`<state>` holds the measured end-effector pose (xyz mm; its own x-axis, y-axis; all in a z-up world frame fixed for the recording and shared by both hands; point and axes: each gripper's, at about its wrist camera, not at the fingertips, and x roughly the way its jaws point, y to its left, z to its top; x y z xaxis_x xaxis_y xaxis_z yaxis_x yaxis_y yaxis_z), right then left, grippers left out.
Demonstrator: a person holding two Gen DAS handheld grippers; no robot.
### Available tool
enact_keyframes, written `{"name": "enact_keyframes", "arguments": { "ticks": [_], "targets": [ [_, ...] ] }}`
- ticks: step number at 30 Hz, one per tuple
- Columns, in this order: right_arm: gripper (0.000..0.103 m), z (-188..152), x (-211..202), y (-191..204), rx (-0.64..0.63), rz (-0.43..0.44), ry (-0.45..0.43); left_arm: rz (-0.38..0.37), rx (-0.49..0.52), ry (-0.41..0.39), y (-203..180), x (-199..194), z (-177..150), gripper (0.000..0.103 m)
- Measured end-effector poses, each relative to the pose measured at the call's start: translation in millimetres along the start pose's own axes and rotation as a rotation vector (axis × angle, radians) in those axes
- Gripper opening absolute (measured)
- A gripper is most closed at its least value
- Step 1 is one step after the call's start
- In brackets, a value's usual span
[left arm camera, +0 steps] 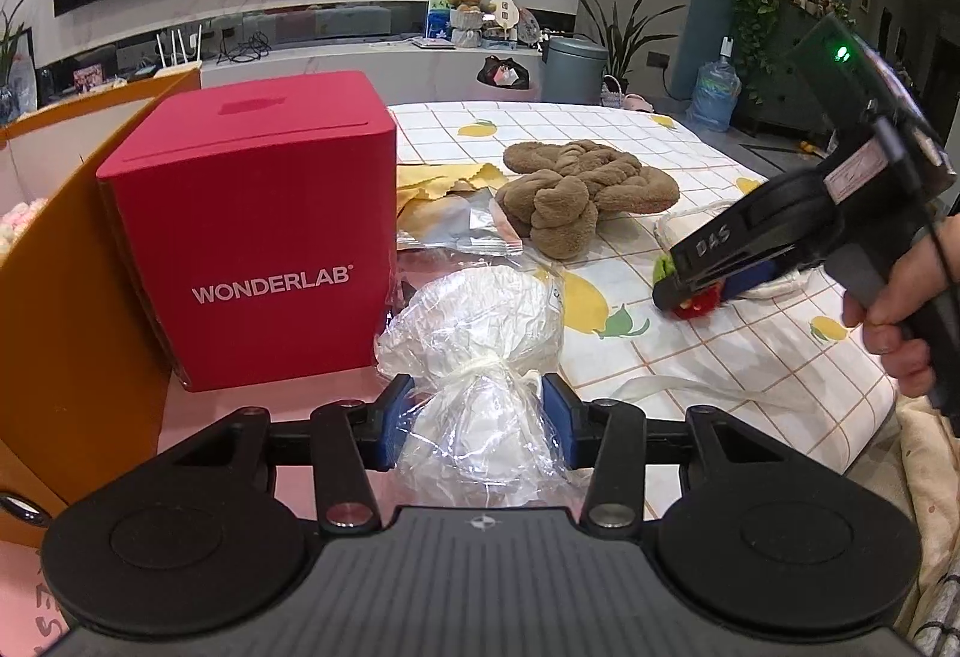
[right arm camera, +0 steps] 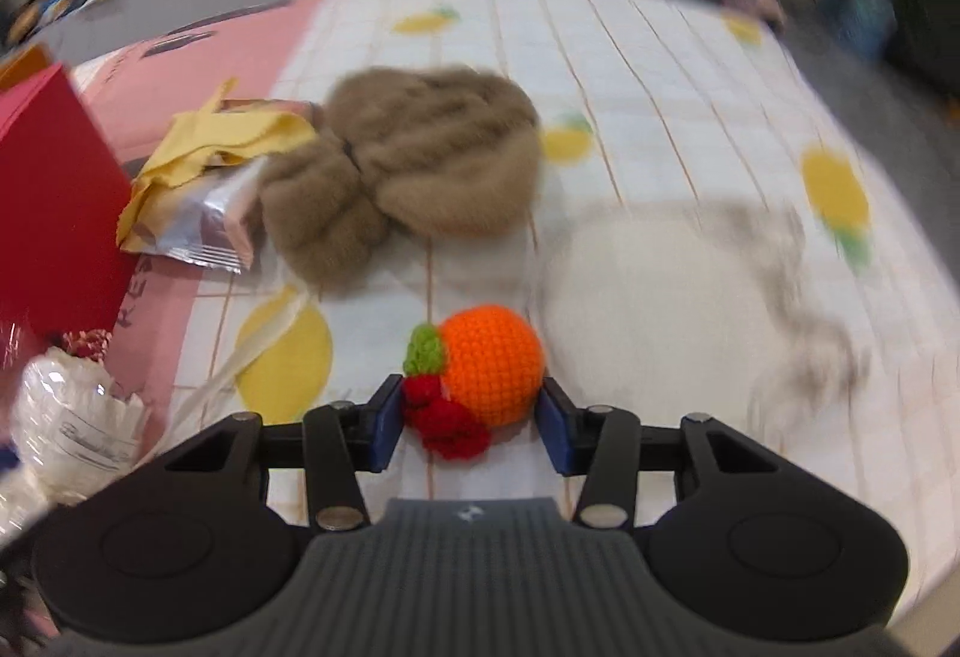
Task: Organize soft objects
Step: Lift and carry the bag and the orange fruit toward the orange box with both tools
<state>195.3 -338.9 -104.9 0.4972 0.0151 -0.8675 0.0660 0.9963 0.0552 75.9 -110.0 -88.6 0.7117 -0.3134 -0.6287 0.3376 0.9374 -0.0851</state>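
My left gripper (left arm camera: 477,417) is shut on a clear plastic bag (left arm camera: 480,333) of white soft stuff, tied at its neck, low over the table. My right gripper (right arm camera: 471,414) is shut on an orange crocheted ball (right arm camera: 492,372) with a green leaf and red berries; it also shows in the left wrist view (left arm camera: 690,300) at the right. A brown knotted plush (left arm camera: 576,189) (right arm camera: 414,165) lies mid-table. A white cloth bag (right arm camera: 660,291) lies just beyond the right gripper, blurred.
A red WONDERLAB box (left arm camera: 258,231) (right arm camera: 54,213) stands at the left beside an orange panel (left arm camera: 72,261). A yellow cloth (right arm camera: 222,141) and a silver foil packet (right arm camera: 204,225) lie between box and plush. The lemon-print tablecloth (left arm camera: 750,357) covers the table.
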Motion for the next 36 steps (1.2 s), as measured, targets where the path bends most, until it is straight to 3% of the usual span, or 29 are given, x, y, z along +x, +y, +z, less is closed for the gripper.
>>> {"name": "enact_keyframes", "arguments": {
  "ticks": [3,10,14,21,32,36],
  "targets": [
    [0.047,-4,-9,-6,0.071,0.053,0.01,0.007,0.011,-0.006,-3,-5,1,0.051],
    [0.047,-8,-29,-1,0.09,0.097,-0.023,0.013,0.018,-0.029,-8,-18,8,0.051],
    [0.046,-6,-36,0,0.093,0.098,-0.045,-0.033,0.026,0.004,-14,-17,13,0.05],
    [0.046,-6,-46,-1,0.1,0.102,-0.061,-0.03,0.13,-0.021,-38,-25,23,0.05],
    [0.046,4,-122,30,0.096,0.091,-0.285,0.015,0.176,-0.168,-33,-73,68,0.05],
    [0.046,14,-156,50,0.065,0.131,-0.346,0.068,0.21,-0.221,-21,-95,91,0.05]
  ]
}}
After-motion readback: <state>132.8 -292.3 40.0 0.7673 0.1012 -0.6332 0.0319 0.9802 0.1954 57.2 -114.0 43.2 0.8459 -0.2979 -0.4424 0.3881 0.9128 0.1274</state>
